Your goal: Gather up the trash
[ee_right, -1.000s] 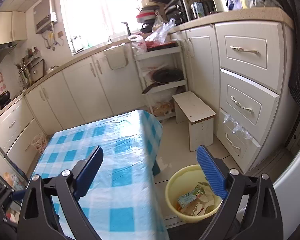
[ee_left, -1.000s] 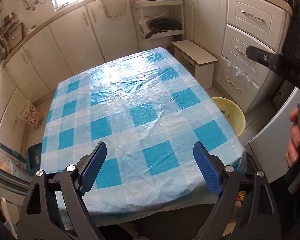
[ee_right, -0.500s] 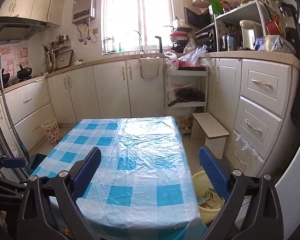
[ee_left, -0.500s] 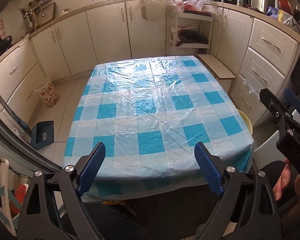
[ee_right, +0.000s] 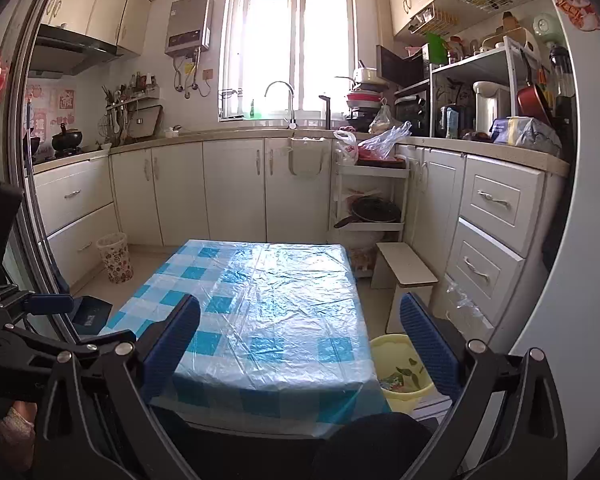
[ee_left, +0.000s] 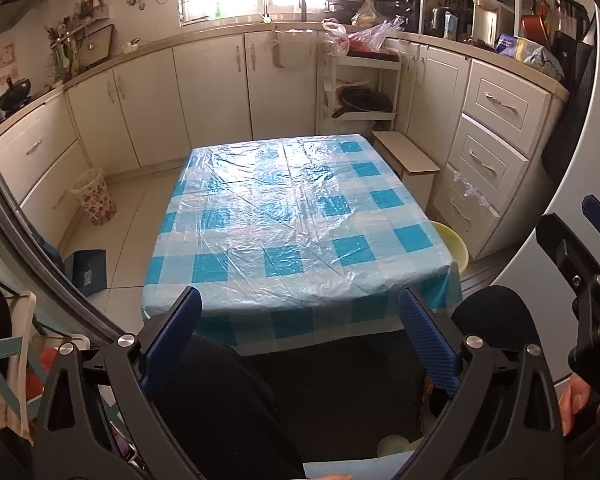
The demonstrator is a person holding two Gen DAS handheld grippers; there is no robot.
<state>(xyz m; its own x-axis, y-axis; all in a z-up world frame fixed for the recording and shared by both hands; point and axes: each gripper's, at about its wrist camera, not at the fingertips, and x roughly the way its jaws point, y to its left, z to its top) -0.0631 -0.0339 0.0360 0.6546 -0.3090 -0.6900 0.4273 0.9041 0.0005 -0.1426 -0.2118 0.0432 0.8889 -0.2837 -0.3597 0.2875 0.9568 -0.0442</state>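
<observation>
A yellow bin [ee_right: 400, 372] with paper scraps and wrappers inside stands on the floor at the table's right front corner; only its rim shows in the left wrist view [ee_left: 454, 242]. The table [ee_left: 300, 220] has a blue-and-white checked cloth under clear plastic, with no trash on it. My left gripper [ee_left: 300, 340] is open and empty, held back over my lap before the table's near edge. My right gripper [ee_right: 300, 340] is open and empty, also back from the near edge. It also shows at the right in the left wrist view [ee_left: 580, 256].
A low white stool [ee_right: 406, 270] stands right of the table by the drawers [ee_right: 496, 236]. A floral wastebasket [ee_right: 115, 258] and a dark dustpan [ee_left: 86, 266] are on the floor at left. Cabinets ring the room.
Both grippers have pulled back and tilted up, away from the table and bin. The views now take in the whole table and the kitchen beyond. Both stay open and empty.
</observation>
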